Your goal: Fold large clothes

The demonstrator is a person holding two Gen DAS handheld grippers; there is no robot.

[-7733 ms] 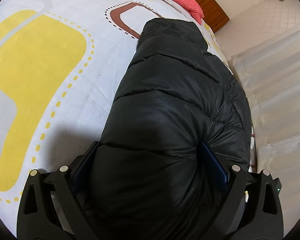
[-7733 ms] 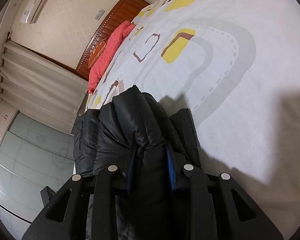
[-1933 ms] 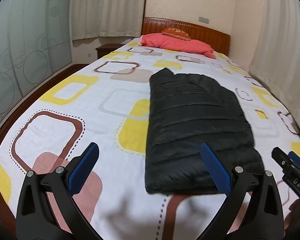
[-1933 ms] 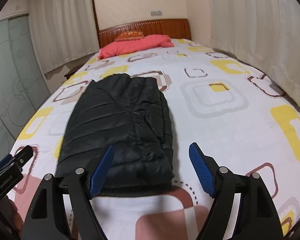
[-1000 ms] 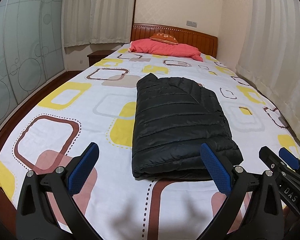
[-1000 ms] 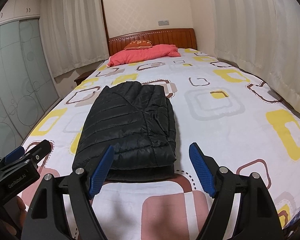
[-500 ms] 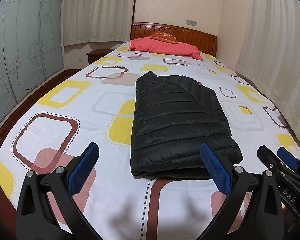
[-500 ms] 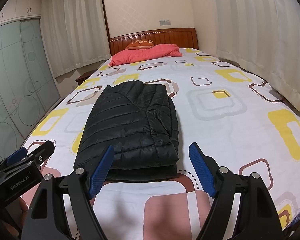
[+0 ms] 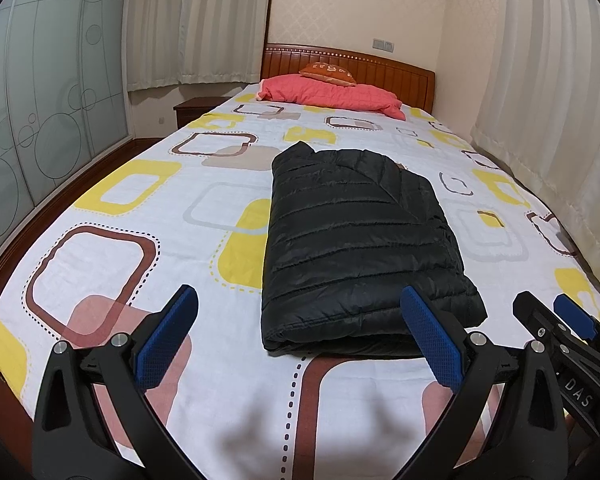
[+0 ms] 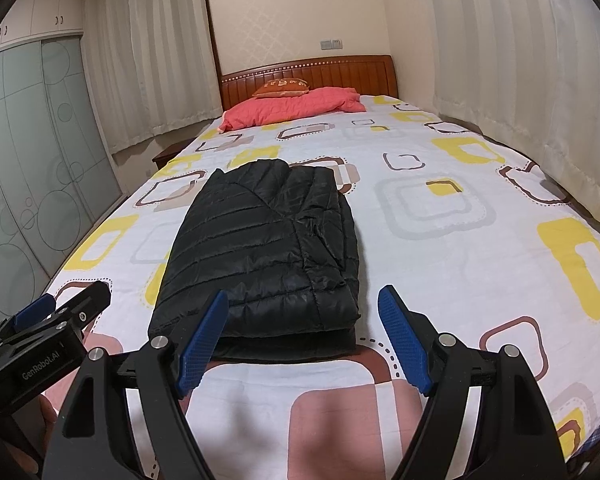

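Observation:
A black quilted puffer jacket (image 9: 356, 240) lies folded into a long rectangle on the bed, lengthwise toward the headboard; it also shows in the right wrist view (image 10: 268, 252). My left gripper (image 9: 300, 336) is open and empty, held back near the foot of the bed, apart from the jacket. My right gripper (image 10: 304, 340) is open and empty, also short of the jacket's near edge. The right gripper shows at the right edge of the left wrist view (image 9: 568, 340); the left gripper shows at the left edge of the right wrist view (image 10: 48, 328).
The bed has a white sheet (image 9: 148, 216) with yellow, brown and grey squares. A pink quilt (image 9: 332, 96) and orange pillow (image 9: 328, 69) lie by the wooden headboard (image 9: 380, 68). Curtains (image 10: 520, 80) hang on the right, glass wardrobe doors (image 9: 32, 112) on the left.
Both grippers let go of the jacket and drew back toward the foot of the bed. In the last half second the views barely shift.

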